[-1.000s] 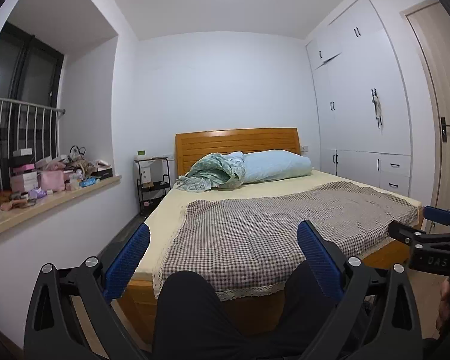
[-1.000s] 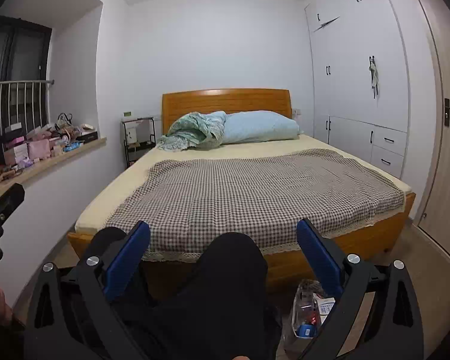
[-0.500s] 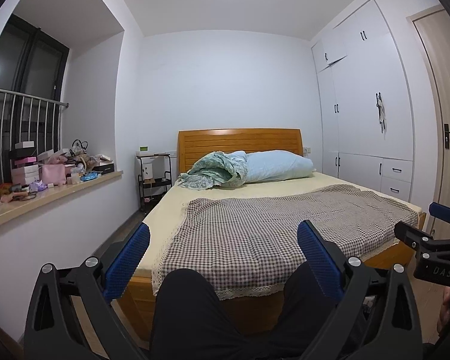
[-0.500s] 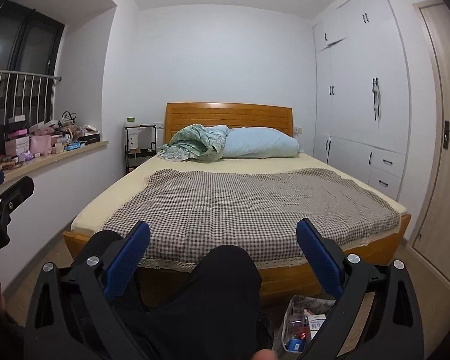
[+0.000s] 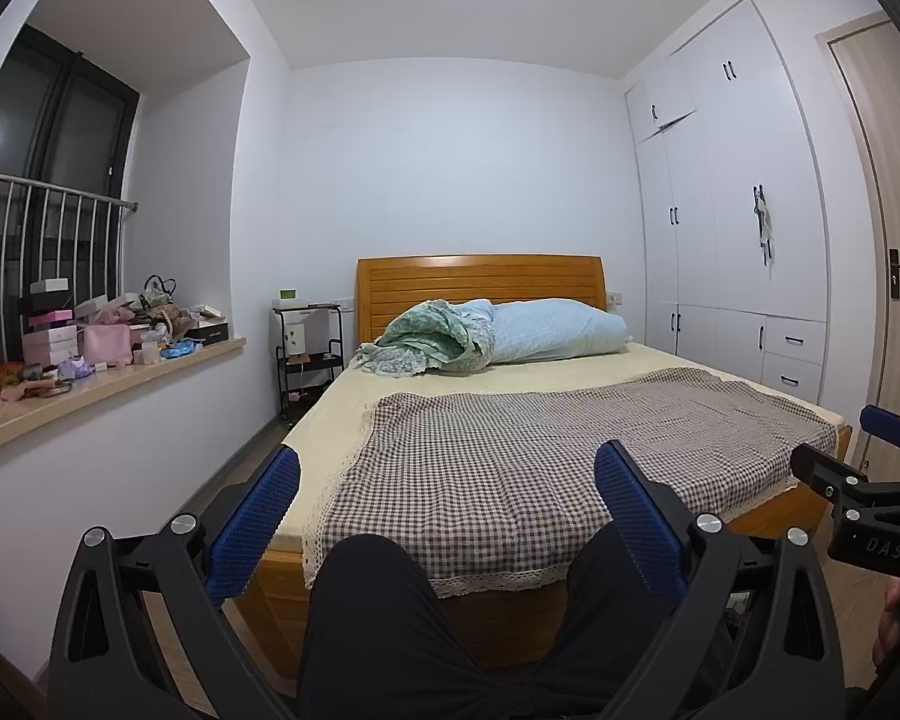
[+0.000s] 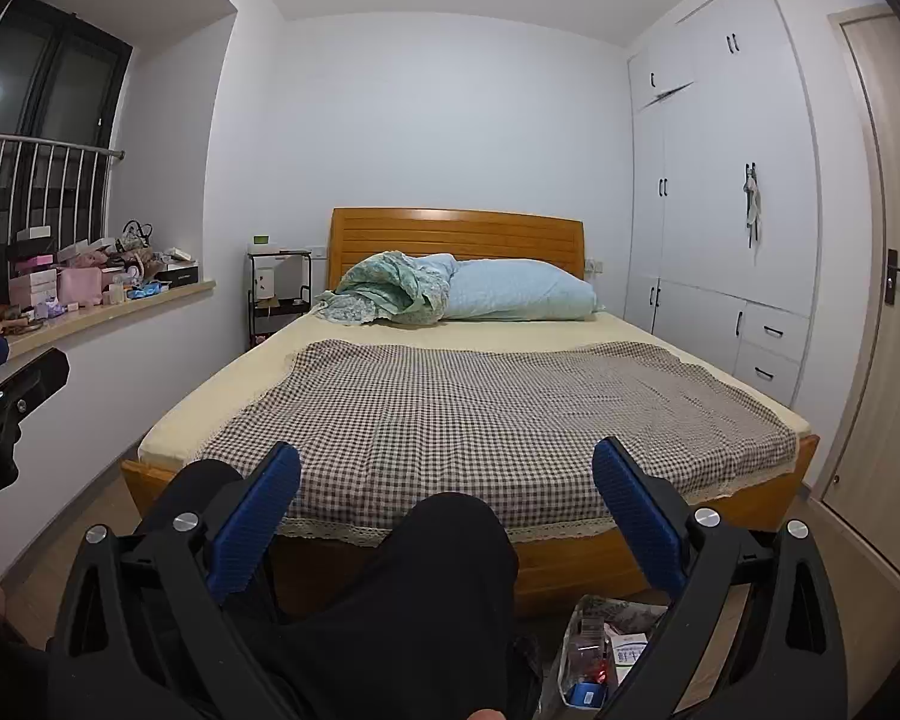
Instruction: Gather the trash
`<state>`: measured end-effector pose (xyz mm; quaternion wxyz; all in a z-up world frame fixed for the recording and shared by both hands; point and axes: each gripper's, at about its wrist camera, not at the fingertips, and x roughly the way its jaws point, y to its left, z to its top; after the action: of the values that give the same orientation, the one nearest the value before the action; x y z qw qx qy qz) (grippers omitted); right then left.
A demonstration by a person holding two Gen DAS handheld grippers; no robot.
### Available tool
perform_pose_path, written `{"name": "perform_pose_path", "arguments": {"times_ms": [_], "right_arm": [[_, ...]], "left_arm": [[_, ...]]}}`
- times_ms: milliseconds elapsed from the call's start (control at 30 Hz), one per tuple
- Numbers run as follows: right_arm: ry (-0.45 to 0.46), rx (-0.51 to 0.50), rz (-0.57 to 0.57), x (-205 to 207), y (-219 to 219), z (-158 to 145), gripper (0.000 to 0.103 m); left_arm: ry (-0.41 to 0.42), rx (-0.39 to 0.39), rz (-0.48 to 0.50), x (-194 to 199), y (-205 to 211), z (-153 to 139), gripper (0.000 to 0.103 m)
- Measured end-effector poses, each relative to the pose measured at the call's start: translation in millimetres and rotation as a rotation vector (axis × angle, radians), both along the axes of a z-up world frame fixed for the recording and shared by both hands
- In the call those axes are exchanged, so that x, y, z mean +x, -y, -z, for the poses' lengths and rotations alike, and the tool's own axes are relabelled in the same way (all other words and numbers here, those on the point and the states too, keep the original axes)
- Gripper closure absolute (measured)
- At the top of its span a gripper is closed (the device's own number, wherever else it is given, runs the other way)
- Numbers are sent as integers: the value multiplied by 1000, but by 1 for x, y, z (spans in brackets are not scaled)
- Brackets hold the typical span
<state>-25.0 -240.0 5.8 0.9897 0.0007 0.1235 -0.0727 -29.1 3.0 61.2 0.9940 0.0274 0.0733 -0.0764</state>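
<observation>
Both grippers are standing wide and holding nothing. From the left wrist, the left gripper [image 5: 447, 498] is pointing level over the person's dark-trousered knees [image 5: 390, 612] toward the bed [image 5: 510, 456], and the right gripper [image 5: 870, 498] is showing at the right edge. No trash is showing in this view, so judging by that, the left one is best kept spread and tipped down toward the floor before any reach.

From the right wrist, the right gripper [image 6: 446, 495] is likewise aiming across the bed, with the left gripper [image 6: 0, 414] at the left edge. Trash [image 6: 600, 654] is lying on the floor at the foot edge of the bed, just beside the right knee: a clear crinkly plastic wrap over small printed cartons. It probably crushes easily, so a low, slow approach and a pinch on the plastic is looking wise.
</observation>
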Motion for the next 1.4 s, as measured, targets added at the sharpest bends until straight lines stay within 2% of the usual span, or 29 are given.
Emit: {"name": "perform_pose_path", "arguments": {"times_ms": [1400], "right_arm": [[-1,-9,-36,-3,4,0,9]], "left_arm": [[11,5,-2,-12,8,1,8]]}}
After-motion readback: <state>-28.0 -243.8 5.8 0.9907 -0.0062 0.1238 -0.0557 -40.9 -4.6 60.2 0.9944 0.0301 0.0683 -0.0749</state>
